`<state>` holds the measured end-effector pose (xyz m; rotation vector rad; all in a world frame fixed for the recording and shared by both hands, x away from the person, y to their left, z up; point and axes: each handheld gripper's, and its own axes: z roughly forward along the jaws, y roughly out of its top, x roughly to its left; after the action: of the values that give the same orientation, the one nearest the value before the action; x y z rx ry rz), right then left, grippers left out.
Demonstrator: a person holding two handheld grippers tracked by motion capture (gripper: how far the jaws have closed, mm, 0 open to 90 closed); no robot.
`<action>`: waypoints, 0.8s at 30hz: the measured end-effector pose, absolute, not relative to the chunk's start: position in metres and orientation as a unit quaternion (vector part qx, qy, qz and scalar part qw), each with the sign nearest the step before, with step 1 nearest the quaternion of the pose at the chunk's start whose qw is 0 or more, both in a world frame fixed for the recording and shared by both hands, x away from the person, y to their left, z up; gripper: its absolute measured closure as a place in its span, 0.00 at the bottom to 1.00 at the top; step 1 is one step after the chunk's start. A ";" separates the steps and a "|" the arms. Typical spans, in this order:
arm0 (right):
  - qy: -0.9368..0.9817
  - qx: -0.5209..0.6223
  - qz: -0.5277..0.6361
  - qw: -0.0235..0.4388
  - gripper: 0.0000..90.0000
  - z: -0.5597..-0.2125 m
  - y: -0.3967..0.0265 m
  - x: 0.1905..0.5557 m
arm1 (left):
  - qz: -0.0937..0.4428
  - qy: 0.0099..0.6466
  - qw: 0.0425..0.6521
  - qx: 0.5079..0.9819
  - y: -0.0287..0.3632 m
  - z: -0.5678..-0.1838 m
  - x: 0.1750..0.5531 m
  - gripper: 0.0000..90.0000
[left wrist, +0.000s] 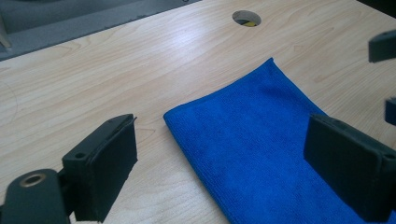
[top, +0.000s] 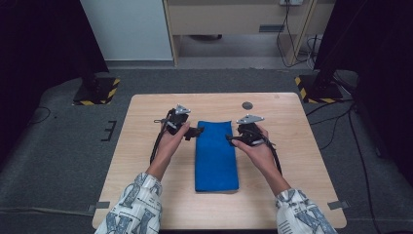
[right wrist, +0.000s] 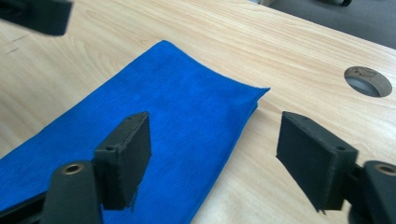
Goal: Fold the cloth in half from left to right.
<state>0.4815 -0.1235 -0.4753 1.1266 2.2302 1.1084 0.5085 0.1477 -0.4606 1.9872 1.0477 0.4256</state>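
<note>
A blue cloth point(top: 216, 156), folded into a long strip, lies flat on the middle of the wooden table point(top: 292, 195). My left gripper point(top: 198, 131) hovers at the cloth's far left corner and my right gripper point(top: 229, 139) at its far right corner, the jaws pointing toward each other. In the left gripper view the left gripper point(left wrist: 224, 168) stands open over the cloth point(left wrist: 261, 140) with nothing between its pads. The right gripper point(right wrist: 217, 149) is open too, straddling the cloth's point(right wrist: 177, 107) edge without touching it.
A round cable hole point(top: 247, 105) sits in the tabletop just beyond the cloth. Bare wood lies on both sides of the cloth. Past the table are grey floor, two stands with striped bases point(top: 97, 90), and a cabinet.
</note>
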 end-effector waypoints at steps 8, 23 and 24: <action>0.795 0.417 0.394 0.197 0.34 -0.471 -0.122 0.506 | 0.162 0.427 0.412 0.788 0.149 -0.467 0.515 0.10; 0.801 0.426 0.391 0.155 0.54 -0.493 -0.113 0.552 | 0.159 0.444 0.398 0.787 0.149 -0.488 0.535 0.22; 0.801 0.426 0.391 0.155 0.54 -0.493 -0.113 0.552 | 0.159 0.444 0.398 0.787 0.149 -0.488 0.535 0.24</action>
<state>0.5520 -0.1129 -0.4927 1.2212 2.2949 1.1217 0.5347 0.1492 -0.4884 1.9915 1.1235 0.4037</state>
